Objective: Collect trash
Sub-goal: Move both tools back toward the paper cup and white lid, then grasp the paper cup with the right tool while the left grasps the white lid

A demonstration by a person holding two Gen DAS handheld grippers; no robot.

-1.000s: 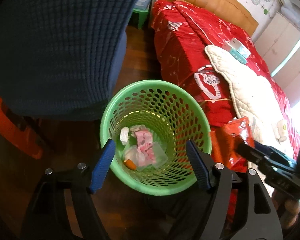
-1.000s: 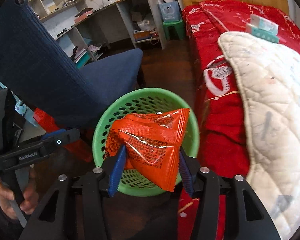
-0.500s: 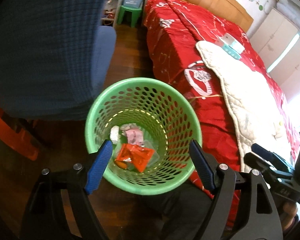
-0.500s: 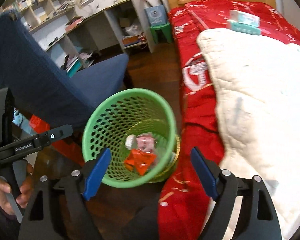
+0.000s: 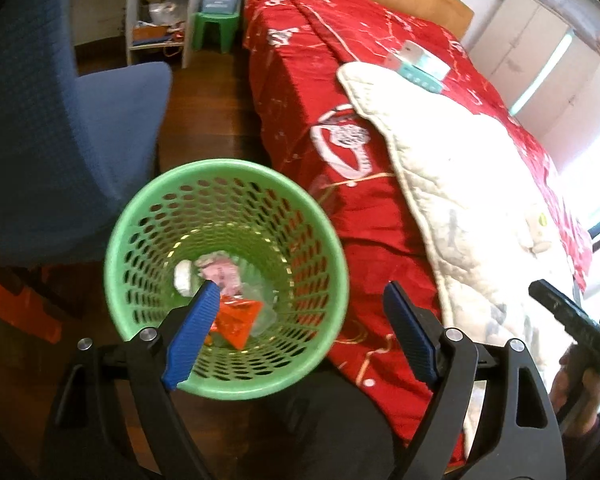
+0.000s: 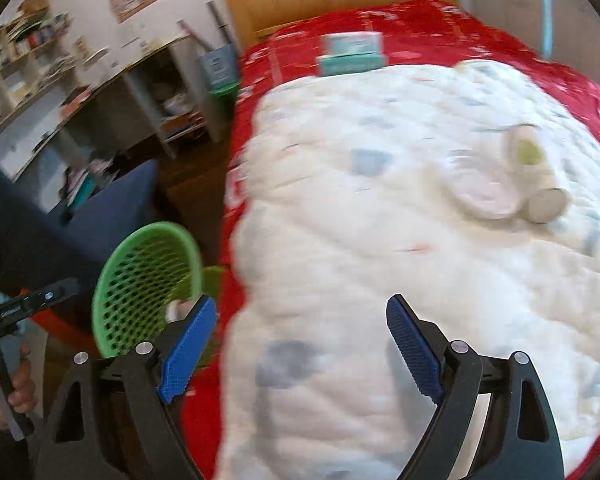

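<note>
A green perforated trash basket [image 5: 148, 232] stands on the wood floor beside the bed; it also shows in the right wrist view [image 6: 140, 276]. Inside lie an orange snack packet [image 5: 238, 318], a pink wrapper [image 5: 222, 274] and a white scrap [image 5: 183, 276]. My left gripper [image 5: 300, 332] is open and empty above the basket's right rim. My right gripper [image 6: 300, 348] is open and empty over the white quilt [image 6: 400, 216]. A pale bottle [image 6: 536, 172] and a round white lid [image 6: 486, 196] lie on the quilt, far right.
A blue office chair [image 5: 60, 120] stands left of the basket. The red-covered bed [image 5: 340, 92] fills the right side, with a teal-and-white box [image 5: 422, 62] near the headboard. A desk with shelves [image 6: 100, 96] and a green stool [image 5: 214, 28] stand behind.
My right gripper let go of the orange packet, which dropped into the basket, then swung right over the quilt. My left gripper shifted right, so the basket now sits lower left.
</note>
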